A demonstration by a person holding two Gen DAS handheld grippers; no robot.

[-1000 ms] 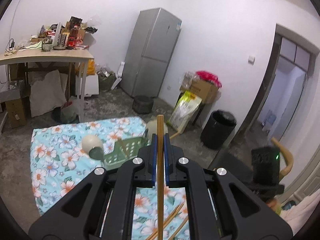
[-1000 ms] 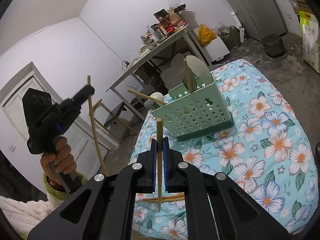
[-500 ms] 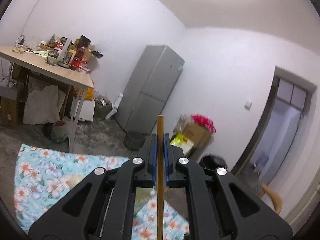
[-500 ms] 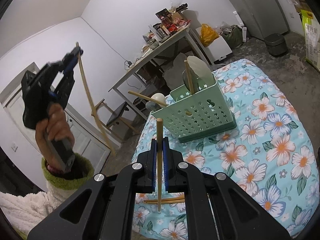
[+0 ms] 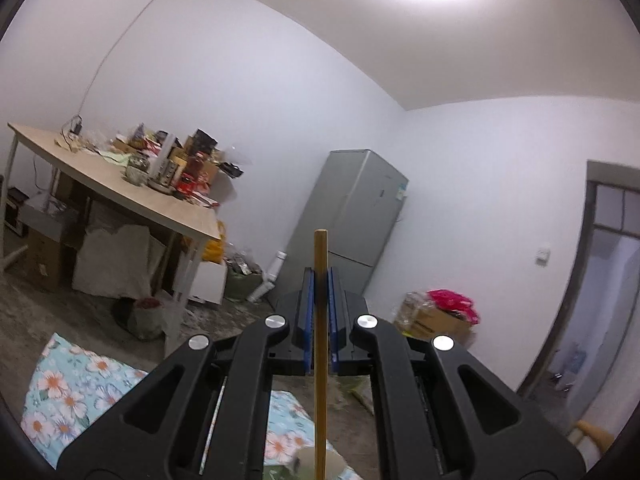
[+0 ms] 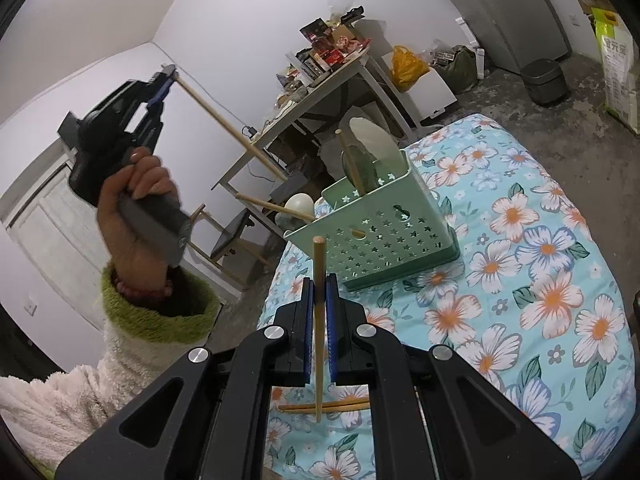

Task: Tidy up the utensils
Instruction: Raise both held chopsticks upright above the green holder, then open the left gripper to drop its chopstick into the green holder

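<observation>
My left gripper (image 5: 320, 280) is shut on a wooden chopstick (image 5: 320, 352) that stands upright between its blue pads. In the right wrist view the same left gripper (image 6: 166, 76) is raised at the left in a person's hand (image 6: 136, 204), its chopstick (image 6: 228, 130) slanting down toward the green utensil basket (image 6: 384, 236). My right gripper (image 6: 319, 292) is shut on another chopstick (image 6: 319, 328), held upright just in front of the basket. A spoon (image 6: 372, 148) and a stick stand in the basket. Two loose chopsticks (image 6: 324, 406) lie on the floral cloth (image 6: 540, 320) below my right gripper.
A second spoon (image 6: 300, 204) with a wooden handle lies behind the basket's left corner. A cluttered wooden table (image 5: 120, 184), a grey fridge (image 5: 352, 220), boxes (image 5: 432, 320) and a doorway (image 5: 600, 280) line the room. A stool (image 6: 224, 236) stands left of the cloth.
The left gripper has risen and tipped upward with its chopstick; its view swung from the cloth and basket to the wall and ceiling. The right gripper has stayed put.
</observation>
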